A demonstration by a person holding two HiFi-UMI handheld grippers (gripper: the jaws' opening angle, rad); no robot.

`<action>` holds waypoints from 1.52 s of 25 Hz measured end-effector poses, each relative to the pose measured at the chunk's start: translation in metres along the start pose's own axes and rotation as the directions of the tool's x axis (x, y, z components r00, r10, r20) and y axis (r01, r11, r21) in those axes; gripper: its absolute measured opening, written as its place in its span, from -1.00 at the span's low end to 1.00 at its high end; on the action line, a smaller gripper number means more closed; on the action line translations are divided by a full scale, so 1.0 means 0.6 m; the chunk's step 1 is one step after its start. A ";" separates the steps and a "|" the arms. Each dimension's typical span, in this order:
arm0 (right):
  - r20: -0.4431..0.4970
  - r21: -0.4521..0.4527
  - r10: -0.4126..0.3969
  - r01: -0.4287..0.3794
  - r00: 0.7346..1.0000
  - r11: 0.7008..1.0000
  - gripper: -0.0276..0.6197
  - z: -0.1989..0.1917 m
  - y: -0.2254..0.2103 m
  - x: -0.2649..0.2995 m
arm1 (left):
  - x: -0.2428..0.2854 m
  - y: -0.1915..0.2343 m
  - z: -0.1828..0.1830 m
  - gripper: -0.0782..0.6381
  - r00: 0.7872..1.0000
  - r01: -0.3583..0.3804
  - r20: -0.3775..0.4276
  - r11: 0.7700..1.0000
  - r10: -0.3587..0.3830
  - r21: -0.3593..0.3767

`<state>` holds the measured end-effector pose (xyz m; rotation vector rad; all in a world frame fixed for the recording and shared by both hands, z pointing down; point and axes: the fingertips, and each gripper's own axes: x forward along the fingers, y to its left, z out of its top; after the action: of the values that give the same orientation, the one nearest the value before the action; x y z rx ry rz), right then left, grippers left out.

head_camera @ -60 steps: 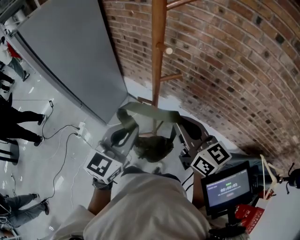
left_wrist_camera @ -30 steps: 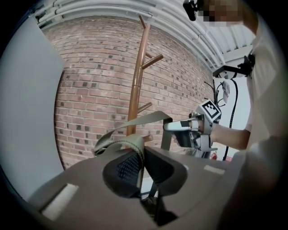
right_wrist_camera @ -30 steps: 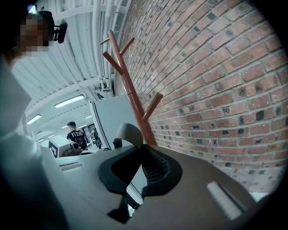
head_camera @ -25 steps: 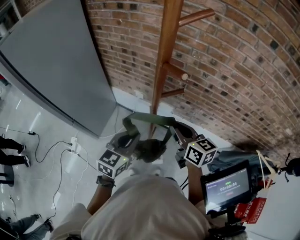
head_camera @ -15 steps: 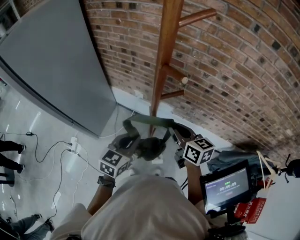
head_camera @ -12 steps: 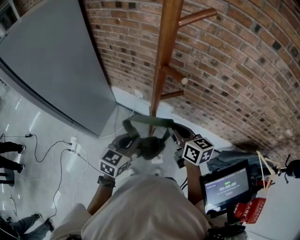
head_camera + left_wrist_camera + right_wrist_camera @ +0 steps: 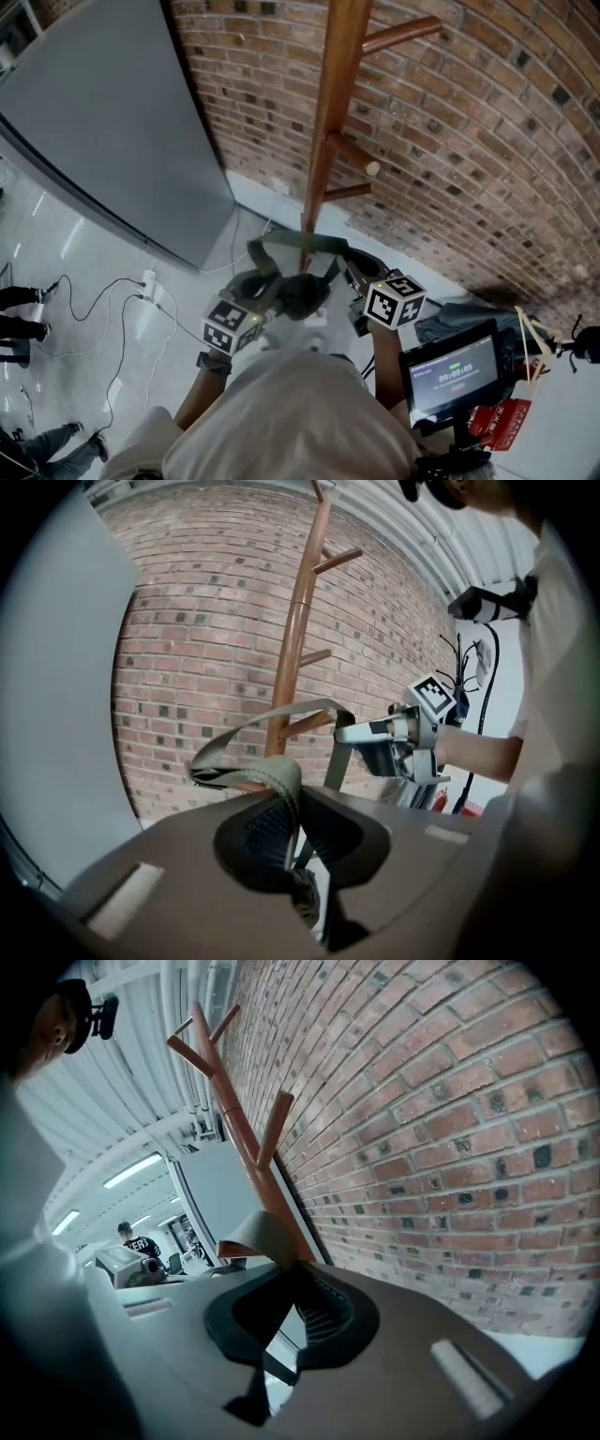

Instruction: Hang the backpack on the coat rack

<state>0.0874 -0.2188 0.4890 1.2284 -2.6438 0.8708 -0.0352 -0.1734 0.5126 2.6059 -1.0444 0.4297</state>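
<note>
Head view, lower centre: left gripper (image 7: 258, 281) and right gripper (image 7: 354, 272), both clamped on the strap (image 7: 295, 244), have sunk slightly. The backpack (image 7: 300, 295) hangs beneath, before the coat rack (image 7: 328, 122). Strap probably nearing the lowest peg (image 7: 342, 192), hooking unconfirmed.

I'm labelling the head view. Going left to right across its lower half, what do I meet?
White power strip on the floor → left gripper → backpack → right gripper → small screen.
</note>
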 end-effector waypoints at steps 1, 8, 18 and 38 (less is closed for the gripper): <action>-0.003 0.002 -0.001 0.001 1.000 1.000 -0.89 -0.002 -0.001 0.001 | 0.001 -0.001 -0.002 -0.74 1.000 0.002 -0.003 1.000 -0.002 -0.002; -0.027 0.011 -0.008 0.009 1.000 1.000 -0.89 -0.020 -0.009 0.004 | 0.008 -0.012 -0.020 -0.74 1.000 0.011 -0.028 1.000 -0.011 -0.007; -0.057 0.036 -0.010 0.012 0.998 0.999 -0.89 -0.043 -0.021 0.008 | 0.016 -0.017 -0.042 -0.74 0.998 0.022 -0.057 1.000 -0.023 -0.019; -0.157 0.025 -0.030 0.034 0.987 0.999 -0.89 -0.104 -0.038 0.025 | 0.034 -0.004 -0.096 -0.74 0.990 0.013 -0.140 1.000 -0.016 -0.023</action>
<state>0.0849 -0.2072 0.5564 1.1537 -2.4910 0.9601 -0.0285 -0.1623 0.5726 2.5214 -0.9770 0.5855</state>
